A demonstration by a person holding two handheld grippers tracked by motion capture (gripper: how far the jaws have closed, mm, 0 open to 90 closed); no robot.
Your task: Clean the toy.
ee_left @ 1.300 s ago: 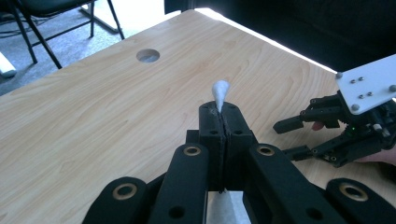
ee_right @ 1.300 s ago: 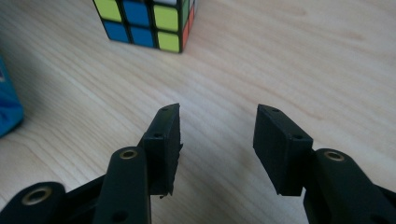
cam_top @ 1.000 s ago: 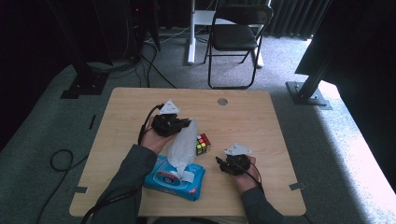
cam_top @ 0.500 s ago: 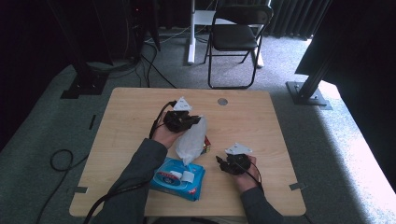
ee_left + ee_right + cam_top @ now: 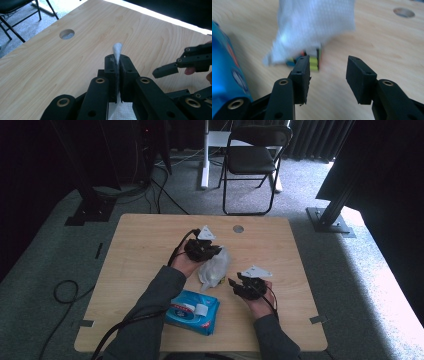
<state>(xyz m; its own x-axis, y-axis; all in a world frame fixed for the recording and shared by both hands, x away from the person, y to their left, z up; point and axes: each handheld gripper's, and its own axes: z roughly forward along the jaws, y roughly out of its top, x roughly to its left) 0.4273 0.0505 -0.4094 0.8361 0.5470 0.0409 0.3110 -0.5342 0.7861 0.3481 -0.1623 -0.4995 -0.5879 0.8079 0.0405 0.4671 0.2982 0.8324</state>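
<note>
My left gripper (image 5: 216, 251) is shut on a white wipe (image 5: 214, 269), which hangs down in a crumpled bunch over the table's middle. A tip of the wipe (image 5: 117, 50) sticks up between its pressed pads. In the right gripper view the wipe (image 5: 317, 22) drapes over a colourful puzzle cube (image 5: 313, 60), hiding most of it. My right gripper (image 5: 234, 283) stands just right of the wipe and points at it. Its jaws (image 5: 328, 72) have just been closing a little, are still apart, and hold nothing. One of its fingers (image 5: 165, 71) shows in the left gripper view.
A blue pack of wipes (image 5: 192, 311) lies near the table's front edge, left of my right hand, and the pack (image 5: 224, 75) sits close beside my right gripper. The wooden table (image 5: 135, 255) has a round hole (image 5: 238, 228) at the back. A folding chair (image 5: 252, 155) stands beyond it.
My left gripper has carried the wipe away from the pack, to the right and down. The wipe now covers the cube, which was in plain sight a second ago. The right hand has stayed put.
</note>
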